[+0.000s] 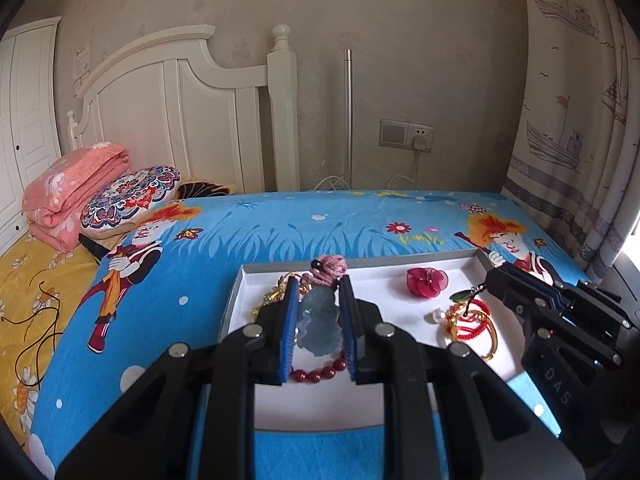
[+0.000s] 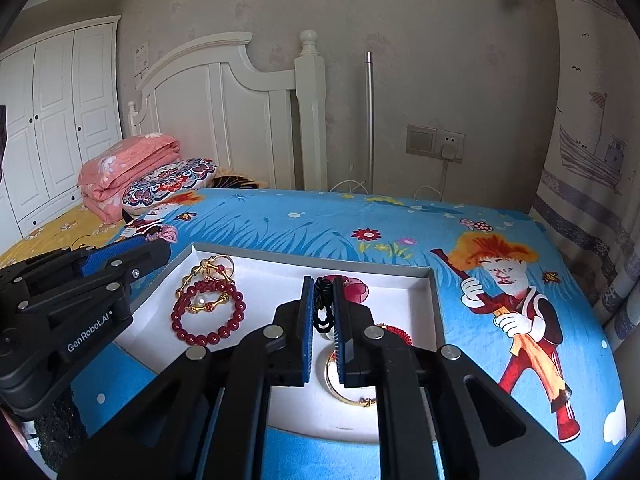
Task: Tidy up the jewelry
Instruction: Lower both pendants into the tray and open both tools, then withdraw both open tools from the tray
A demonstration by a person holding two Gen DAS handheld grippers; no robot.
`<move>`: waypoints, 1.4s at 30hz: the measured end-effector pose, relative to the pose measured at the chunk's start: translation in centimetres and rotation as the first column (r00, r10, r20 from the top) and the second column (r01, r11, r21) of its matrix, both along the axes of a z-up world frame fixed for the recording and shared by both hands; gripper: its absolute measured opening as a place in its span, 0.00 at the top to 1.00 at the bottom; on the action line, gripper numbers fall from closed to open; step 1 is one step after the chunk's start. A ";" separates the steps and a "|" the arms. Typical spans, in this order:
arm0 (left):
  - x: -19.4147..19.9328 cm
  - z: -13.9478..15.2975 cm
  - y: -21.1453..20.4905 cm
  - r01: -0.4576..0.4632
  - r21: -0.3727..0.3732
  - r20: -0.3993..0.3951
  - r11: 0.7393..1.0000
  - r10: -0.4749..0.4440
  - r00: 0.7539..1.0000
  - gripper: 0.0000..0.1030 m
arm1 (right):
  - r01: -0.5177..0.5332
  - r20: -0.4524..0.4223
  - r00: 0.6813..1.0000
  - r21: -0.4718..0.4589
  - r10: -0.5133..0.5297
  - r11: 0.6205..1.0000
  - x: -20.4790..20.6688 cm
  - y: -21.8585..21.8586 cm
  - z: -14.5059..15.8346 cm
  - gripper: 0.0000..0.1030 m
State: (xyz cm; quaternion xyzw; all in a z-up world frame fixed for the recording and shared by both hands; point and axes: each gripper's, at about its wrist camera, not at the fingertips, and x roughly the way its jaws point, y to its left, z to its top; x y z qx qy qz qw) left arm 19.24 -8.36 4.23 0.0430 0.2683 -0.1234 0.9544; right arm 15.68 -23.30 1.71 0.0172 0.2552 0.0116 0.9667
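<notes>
Nearest the left wrist camera, the left gripper (image 1: pixel 319 322) is clamped on a pale blue-green stone pendant (image 1: pixel 320 326) with a pink knitted top, held above the white tray (image 2: pixel 424 276). The right gripper (image 2: pixel 323 320) pinches a black cord (image 2: pixel 322 308), its blue pads nearly together. Below them in the tray lie a dark red bead bracelet (image 2: pixel 208 316), a gold chain bracelet (image 2: pixel 208 276), a gold bangle (image 1: pixel 490 338) with red cord and a red flower ornament (image 1: pixel 427 281). The tray sits on a blue cartoon-print sheet (image 1: pixel 280 232). Farther off are a patterned cushion (image 1: pixel 130 196) and a folded pink quilt (image 1: pixel 76 190).
</notes>
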 end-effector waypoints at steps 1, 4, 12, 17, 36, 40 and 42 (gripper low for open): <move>0.5 0.1 -0.1 -0.001 -0.003 -0.006 1.000 0.001 1.000 0.81 | 0.000 -0.005 1.000 -0.001 0.000 1.000 0.4 0.0 0.0 0.91; 2.0 0.0 -0.3 -0.012 -0.005 -0.025 1.000 0.011 1.000 0.81 | 0.001 -0.020 1.000 -0.004 -0.001 1.000 1.5 0.3 -0.3 0.91; 3.5 -2.2 -0.7 -0.027 0.032 -0.079 0.999 0.029 0.996 0.81 | 0.013 -0.097 0.995 0.020 -0.011 1.000 3.4 0.4 -1.9 0.88; 3.6 -2.6 -0.4 -0.031 0.036 -0.083 0.999 0.034 0.996 0.57 | 0.018 -0.097 0.995 0.027 -0.016 0.999 3.0 0.2 -2.4 0.40; -0.7 -0.3 0.8 -0.089 0.035 0.063 0.995 0.087 0.994 0.04 | 0.092 -0.057 0.994 0.041 -0.089 0.995 0.2 -1.1 -0.7 0.33; -2.4 -0.1 1.0 -0.084 0.055 0.073 0.995 0.080 0.994 0.04 | 0.102 -0.057 0.993 0.045 -0.100 0.994 -1.3 -1.2 -0.6 0.31; -3.3 -0.2 1.2 -0.077 0.059 0.070 0.995 0.073 0.995 0.04 | 0.108 -0.060 0.993 0.034 -0.106 0.994 -2.2 -1.1 -0.6 0.30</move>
